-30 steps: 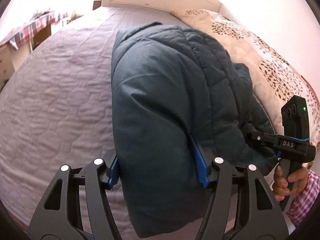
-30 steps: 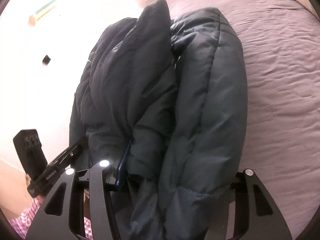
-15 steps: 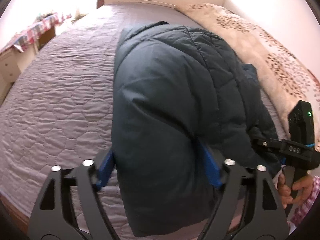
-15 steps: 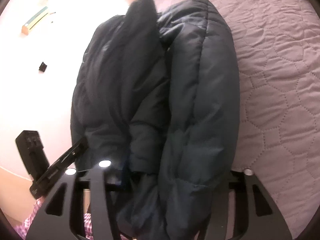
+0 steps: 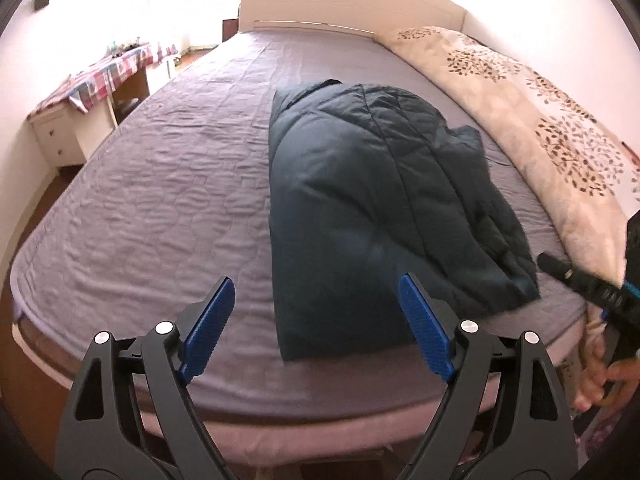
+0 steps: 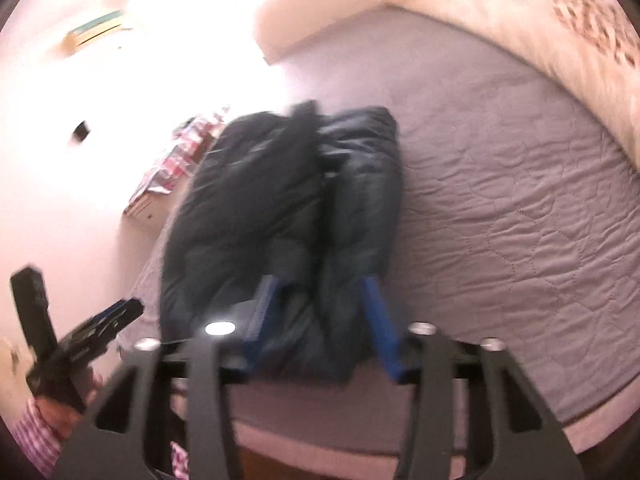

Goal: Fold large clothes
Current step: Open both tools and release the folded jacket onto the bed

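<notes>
The dark teal quilted puffer jacket lies folded on the lilac quilted bedspread, near the bed's foot edge. The left tongs stand wide apart, holding nothing. The right tongs have just been narrowing; blur hides whether they pinch fabric. Best withdraw both straight back, without snagging the fold.

Home bedroom: quilted bed, headboard, floral duvet, bedside drawers.

Left tool jaws wide apart; right tool jaws just narrowed, empty
</notes>
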{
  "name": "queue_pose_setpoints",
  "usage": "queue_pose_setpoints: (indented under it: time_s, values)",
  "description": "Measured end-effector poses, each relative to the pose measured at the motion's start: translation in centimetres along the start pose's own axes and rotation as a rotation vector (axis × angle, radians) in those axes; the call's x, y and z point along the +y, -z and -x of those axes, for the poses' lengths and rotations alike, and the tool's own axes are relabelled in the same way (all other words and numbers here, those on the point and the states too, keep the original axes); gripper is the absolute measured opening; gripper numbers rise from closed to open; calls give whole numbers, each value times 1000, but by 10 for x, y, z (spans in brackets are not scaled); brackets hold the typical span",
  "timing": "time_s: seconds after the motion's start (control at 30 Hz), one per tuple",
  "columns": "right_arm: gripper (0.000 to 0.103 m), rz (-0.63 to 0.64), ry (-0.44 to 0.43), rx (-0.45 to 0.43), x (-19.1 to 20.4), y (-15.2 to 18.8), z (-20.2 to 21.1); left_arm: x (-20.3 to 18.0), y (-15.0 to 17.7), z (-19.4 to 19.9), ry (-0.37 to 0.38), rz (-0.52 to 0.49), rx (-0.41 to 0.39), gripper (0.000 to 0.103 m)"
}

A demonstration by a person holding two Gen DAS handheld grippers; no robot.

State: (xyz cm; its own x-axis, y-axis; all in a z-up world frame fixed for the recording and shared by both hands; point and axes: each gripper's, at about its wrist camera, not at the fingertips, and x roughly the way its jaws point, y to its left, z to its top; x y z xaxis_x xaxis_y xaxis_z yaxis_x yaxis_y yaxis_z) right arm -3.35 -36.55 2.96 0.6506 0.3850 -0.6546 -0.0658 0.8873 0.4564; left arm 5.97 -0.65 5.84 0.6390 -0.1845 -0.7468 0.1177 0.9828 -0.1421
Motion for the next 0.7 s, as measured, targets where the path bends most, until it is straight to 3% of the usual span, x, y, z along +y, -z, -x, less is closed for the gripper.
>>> queue_pose_setpoints:
  time_s: [0.03, 0.1, 0.2, 0.3, 0.4, 0.6, 0.7]
  values:
    - [21, 21, -11, 9, 7, 6, -1, 1, 6, 2, 10, -2, 3, 78]
    - [12, 52, -17, 61, 15, 23, -8, 1, 16, 0, 38, -25, 30, 69]
    - [7, 33, 67, 149, 15, 33, -37, 0, 21, -17, 22, -65, 78, 61]
    - [7, -24, 89, 230, 8, 37, -59, 8, 17, -38, -42, -54, 112, 52]
    - [7, -7, 119, 249, 12, 38, -63, 27, 9, -49, -26, 35, 122, 52]
    - [7, 28, 162, 270, 20, 37, -69, 32, 2, -53, -32, 15, 83, 53]
    - [6, 37, 185, 284, 22, 36, -73, 34, 5, -47, 18, 54, 89, 54]
